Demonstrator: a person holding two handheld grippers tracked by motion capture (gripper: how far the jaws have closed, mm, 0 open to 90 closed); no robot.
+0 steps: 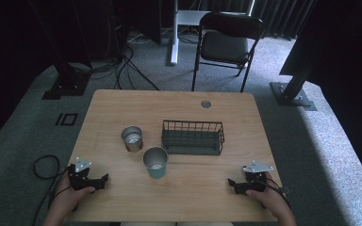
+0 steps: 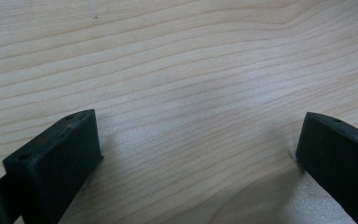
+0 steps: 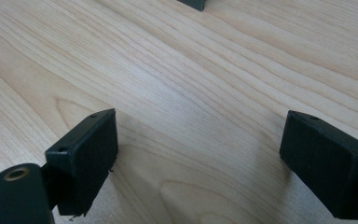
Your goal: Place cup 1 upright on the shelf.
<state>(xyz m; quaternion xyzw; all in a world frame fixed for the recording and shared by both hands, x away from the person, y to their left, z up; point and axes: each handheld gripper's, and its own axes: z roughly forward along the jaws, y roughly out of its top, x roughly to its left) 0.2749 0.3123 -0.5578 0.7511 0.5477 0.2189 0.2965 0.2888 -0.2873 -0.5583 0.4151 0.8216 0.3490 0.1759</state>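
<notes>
Am resting left gripper [image 1: 104, 179] and right gripper [image 1: 231, 183] low on wooden surface [image 1: 179, 197], both spread wide, pinching nothing. Am eyeing teal cup [image 1: 156, 163], standing upright mid-surface between them; steel cup [image 1: 132, 138] just beyond, wire basket [image 1: 193, 137] to its right. Am judging cups light, rigid, slick-walled; am planning rim pinch. Cup contents hard to make out; gripper views showing bare wood grain.

My right gripper [image 3: 198, 158] sits low over the table [image 3: 177, 84], jaws spread wide, bare wood grain between them. Nothing gripped. Both black pads [image 3: 324, 163] angle down toward the surface. A dark corner of something [image 3: 193, 3] pokes in at the top edge, too cropped to identify.
</notes>
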